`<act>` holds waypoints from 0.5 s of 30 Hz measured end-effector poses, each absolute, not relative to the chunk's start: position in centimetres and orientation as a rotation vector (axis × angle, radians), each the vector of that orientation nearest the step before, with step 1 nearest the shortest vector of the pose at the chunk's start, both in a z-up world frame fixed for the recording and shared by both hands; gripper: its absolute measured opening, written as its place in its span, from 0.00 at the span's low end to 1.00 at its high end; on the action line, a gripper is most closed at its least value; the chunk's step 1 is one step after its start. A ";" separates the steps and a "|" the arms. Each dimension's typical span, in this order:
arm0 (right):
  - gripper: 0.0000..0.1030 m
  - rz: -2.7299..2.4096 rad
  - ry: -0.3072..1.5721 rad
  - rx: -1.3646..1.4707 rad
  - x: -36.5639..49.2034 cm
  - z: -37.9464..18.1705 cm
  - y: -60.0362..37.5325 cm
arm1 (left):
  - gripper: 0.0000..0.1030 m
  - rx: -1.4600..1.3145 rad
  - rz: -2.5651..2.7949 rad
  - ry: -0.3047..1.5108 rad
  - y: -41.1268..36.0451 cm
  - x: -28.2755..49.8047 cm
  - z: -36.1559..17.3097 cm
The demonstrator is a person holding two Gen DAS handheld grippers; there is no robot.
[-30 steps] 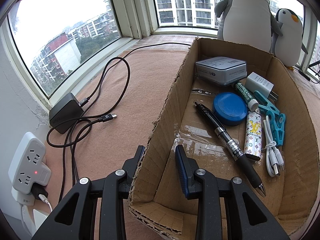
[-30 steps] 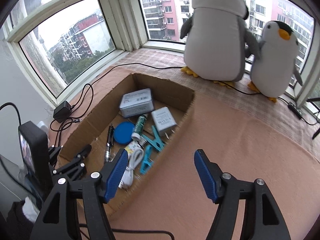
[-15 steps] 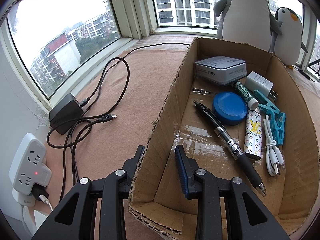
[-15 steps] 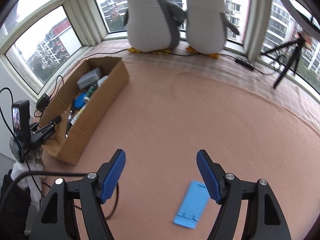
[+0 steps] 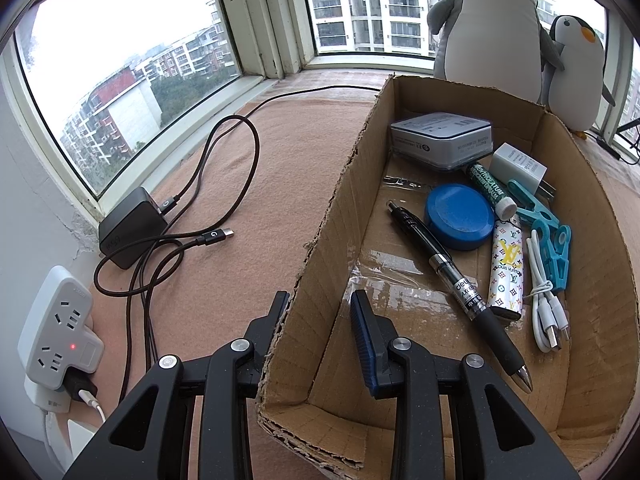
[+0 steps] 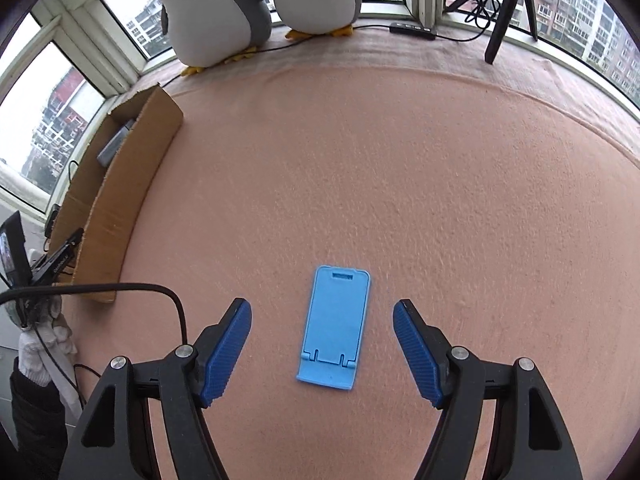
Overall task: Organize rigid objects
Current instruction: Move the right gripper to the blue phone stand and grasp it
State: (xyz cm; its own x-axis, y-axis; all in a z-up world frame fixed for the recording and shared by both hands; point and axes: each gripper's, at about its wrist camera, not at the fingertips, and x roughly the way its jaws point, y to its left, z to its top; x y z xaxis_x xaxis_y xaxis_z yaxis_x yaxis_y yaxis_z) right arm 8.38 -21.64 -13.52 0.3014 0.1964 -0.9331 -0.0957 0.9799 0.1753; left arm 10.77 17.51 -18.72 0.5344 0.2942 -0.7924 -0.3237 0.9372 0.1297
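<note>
In the left wrist view the white patterned tube in the cardboard box reads "LOUIS VUITTON" under a yellow "LV" monogram. The black pen beside it shows "deli" and "AX" on its clear barrel. The green tube carries white lettering, too blurred to spell out. The grey tin and the white charger bear small print that cannot be read. The USB-C plug on the cloth shows a "G"

Two plush penguins, one cardboard box, two blue clothespins, one pen, one blue phone stand.
</note>
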 end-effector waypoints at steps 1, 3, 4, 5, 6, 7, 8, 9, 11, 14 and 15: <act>0.68 0.183 1.255 0.093 8.3 -13.8 -21.6 | 0.32 -0.034 0.368 0.937 17.5 10.8 -18.7; 0.67 0.170 1.265 0.107 8.2 -14.2 -21.5 | 0.32 -0.033 0.368 0.937 17.5 10.8 -18.7; 0.67 0.164 1.273 0.111 8.2 -14.5 -21.3 | 0.32 -0.034 0.368 0.937 17.5 10.8 -18.7; 0.65 0.159 1.277 0.111 8.3 -14.7 -21.2 | 0.32 -0.034 0.368 0.938 17.5 10.8 -18.7; 0.63 0.149 1.283 0.108 8.2 -15.0 -21.1 | 0.32 -0.035 0.369 0.937 17.5 10.8 -18.7; 0.63 0.138 1.288 0.103 8.2 -15.2 -21.0 | 0.32 -0.035 0.368 0.937 17.5 10.8 -18.7; 0.62 0.127 1.294 0.100 8.2 -15.4 -21.0 | 0.32 -0.034 0.368 0.937 17.5 10.8 -18.7; 0.62 0.122 1.300 0.099 8.3 -15.6 -20.8 | 0.32 -0.034 0.368 0.937 17.5 10.8 -18.7; 0.60 0.115 1.312 0.099 8.2 -16.0 -20.6 | 0.32 -0.034 0.369 0.937 17.5 10.8 -18.7; 0.55 0.100 1.319 0.077 8.1 -16.3 -20.3 | 0.32 -0.035 0.369 0.937 17.5 10.8 -18.7; 0.55 0.094 1.319 0.061 8.1 -16.3 -20.1 | 0.32 -0.035 0.369 0.936 17.5 10.8 -18.7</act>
State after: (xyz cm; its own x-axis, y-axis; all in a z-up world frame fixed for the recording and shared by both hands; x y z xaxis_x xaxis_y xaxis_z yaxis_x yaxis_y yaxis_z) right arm 8.11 -20.10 -16.32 0.2466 0.1030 -0.9636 -0.0341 0.9946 0.0976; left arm 10.78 17.47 -18.74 0.5348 0.2946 -0.7920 -0.3249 0.9369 0.1291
